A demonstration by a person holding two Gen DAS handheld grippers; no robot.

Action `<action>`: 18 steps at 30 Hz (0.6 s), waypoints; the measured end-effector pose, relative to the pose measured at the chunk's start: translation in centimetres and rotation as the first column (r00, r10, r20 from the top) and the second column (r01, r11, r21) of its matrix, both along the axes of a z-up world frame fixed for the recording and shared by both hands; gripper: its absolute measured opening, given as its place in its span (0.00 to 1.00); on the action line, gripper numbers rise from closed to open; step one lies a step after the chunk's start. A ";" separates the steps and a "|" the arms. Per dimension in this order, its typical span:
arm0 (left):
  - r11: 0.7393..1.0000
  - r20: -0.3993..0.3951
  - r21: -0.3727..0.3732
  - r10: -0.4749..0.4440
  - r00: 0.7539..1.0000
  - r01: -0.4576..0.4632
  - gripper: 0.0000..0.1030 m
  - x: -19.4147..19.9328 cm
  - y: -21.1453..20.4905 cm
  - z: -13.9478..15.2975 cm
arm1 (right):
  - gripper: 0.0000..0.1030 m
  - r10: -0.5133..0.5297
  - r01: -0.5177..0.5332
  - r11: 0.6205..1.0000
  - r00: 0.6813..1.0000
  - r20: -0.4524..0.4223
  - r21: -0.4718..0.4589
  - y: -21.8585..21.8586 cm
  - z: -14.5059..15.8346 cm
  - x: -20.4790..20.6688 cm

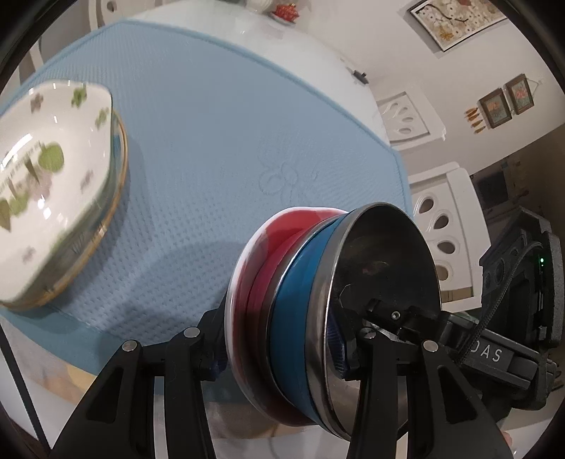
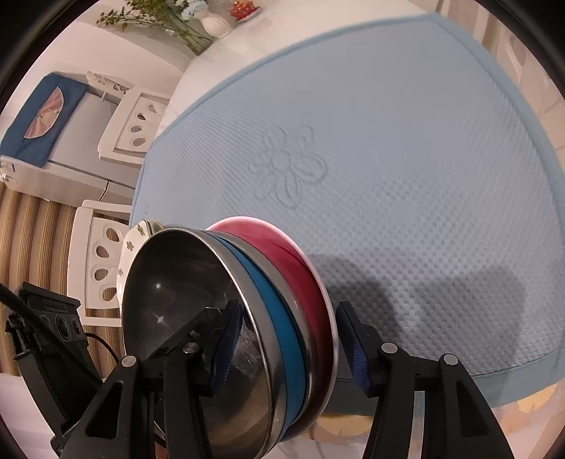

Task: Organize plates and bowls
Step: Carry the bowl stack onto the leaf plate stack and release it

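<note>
left wrist: bowl stack (image 1: 317, 310) within hand-held gripper (image 1: 282, 339)

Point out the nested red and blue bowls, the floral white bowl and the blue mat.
nested red and blue bowls (image 1: 293, 303): left wrist view, blue band.
floral white bowl (image 1: 63, 197): left wrist view, inner wall.
blue mat (image 2: 406, 148): right wrist view, bare surface.

Home dining room, framed pictures (image 1: 455, 21), flower vase (image 2: 215, 21), white chairs (image 2: 102, 257)

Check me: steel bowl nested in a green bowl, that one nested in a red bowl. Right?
One thing is off: the middle bowl is blue, not green, as the left wrist view shows. The steel bowl nests in it, and it nests in the red bowl.
</note>
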State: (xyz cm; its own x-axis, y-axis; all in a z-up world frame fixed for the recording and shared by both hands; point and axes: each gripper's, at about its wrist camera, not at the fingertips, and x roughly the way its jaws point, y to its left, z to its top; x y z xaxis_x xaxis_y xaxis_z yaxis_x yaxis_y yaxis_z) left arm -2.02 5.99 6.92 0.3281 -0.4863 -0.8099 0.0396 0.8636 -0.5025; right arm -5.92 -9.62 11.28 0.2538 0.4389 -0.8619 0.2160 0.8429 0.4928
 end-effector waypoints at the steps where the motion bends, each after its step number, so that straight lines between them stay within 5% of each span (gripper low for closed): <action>1: 1.000 0.019 0.006 -0.002 1.000 0.002 0.40 0.1 0.3 0.8 | 0.53 -0.001 0.001 1.000 1.000 0.008 0.000 0.2 0.5 0.1; 11: 1.000 0.126 0.008 0.029 0.992 -0.030 0.40 1.3 7.5 6.4 | 0.53 0.041 -0.038 0.999 0.990 0.132 -0.025 7.7 6.7 2.4; 18: 0.999 0.123 0.035 0.031 0.992 -0.036 0.40 3.4 16.1 6.2 | 0.53 0.070 -0.069 0.998 0.989 0.132 -0.014 17.1 7.0 5.1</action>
